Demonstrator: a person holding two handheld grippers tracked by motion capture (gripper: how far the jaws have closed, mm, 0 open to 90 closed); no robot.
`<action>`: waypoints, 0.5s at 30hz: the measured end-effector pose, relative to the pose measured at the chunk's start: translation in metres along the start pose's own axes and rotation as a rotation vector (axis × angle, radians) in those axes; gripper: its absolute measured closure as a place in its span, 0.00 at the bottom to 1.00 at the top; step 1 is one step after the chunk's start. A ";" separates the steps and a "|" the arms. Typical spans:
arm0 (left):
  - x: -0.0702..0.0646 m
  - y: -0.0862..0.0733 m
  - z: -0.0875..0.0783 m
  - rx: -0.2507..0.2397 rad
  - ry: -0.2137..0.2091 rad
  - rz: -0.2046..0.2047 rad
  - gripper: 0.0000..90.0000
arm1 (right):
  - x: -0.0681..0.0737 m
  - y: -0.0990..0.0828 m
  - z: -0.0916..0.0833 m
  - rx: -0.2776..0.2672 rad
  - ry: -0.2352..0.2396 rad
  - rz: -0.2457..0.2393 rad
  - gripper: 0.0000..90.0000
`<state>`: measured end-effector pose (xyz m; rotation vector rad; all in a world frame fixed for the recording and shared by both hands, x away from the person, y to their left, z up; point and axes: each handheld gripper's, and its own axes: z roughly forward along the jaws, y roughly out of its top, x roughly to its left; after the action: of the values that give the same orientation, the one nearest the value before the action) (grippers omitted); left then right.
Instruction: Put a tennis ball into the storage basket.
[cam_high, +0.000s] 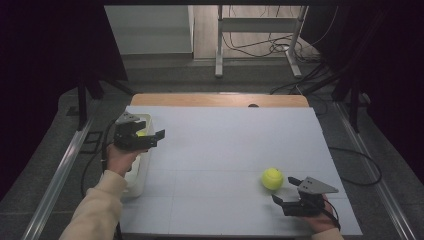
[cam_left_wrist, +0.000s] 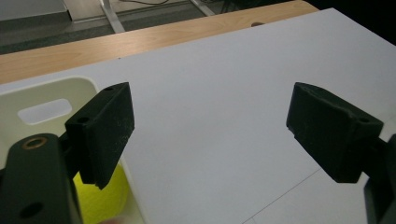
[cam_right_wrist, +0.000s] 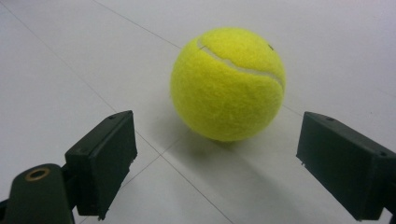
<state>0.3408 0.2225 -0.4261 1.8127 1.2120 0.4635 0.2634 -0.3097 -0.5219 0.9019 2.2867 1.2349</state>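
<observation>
Two tennis balls are in play, and they mark where the work stands. One ball (cam_left_wrist: 105, 198) already lies inside the white bin (cam_high: 141, 172) at the left edge of the counter (cam_high: 215, 145); the other ball (cam_high: 272, 178) rests on the bare white surface near the front right, well apart from the bin.

In the high view the left claw (cam_high: 149, 136) hangs over the bin's rim with its jaws apart and nothing between them — in the left gripper view the binned ball shows below and behind one pad, not touched by it. That hand's part looks finished for this round.

The step in hand, by my reading, is the pick-up of the second ball. In the right gripper view that ball (cam_right_wrist: 228, 84) sits just ahead of the right claw (cam_right_wrist: 233, 168), centred between jaws that stand wide and touch nothing.

What comes next calls for a short push forward until the pads flank the ball's widest part, then a firm squeeze — a round, felted ball may roll off if one pad meets it first. After that, a lift and a long carry across the counter to the bin.
</observation>
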 end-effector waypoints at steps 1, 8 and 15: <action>-0.001 0.000 0.000 -0.001 -0.003 -0.003 0.18 | 0.000 0.000 0.000 0.000 0.000 0.000 0.14; -0.005 0.000 0.002 0.001 -0.012 0.009 0.18 | 0.000 0.000 0.000 0.001 -0.001 0.000 0.14; -0.012 0.002 0.005 -0.001 -0.030 0.023 0.18 | 0.000 0.000 -0.001 -0.002 -0.003 0.003 0.14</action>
<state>0.3401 0.2097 -0.4252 1.8280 1.1711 0.4485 0.2629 -0.3109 -0.5214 0.9056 2.2823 1.2362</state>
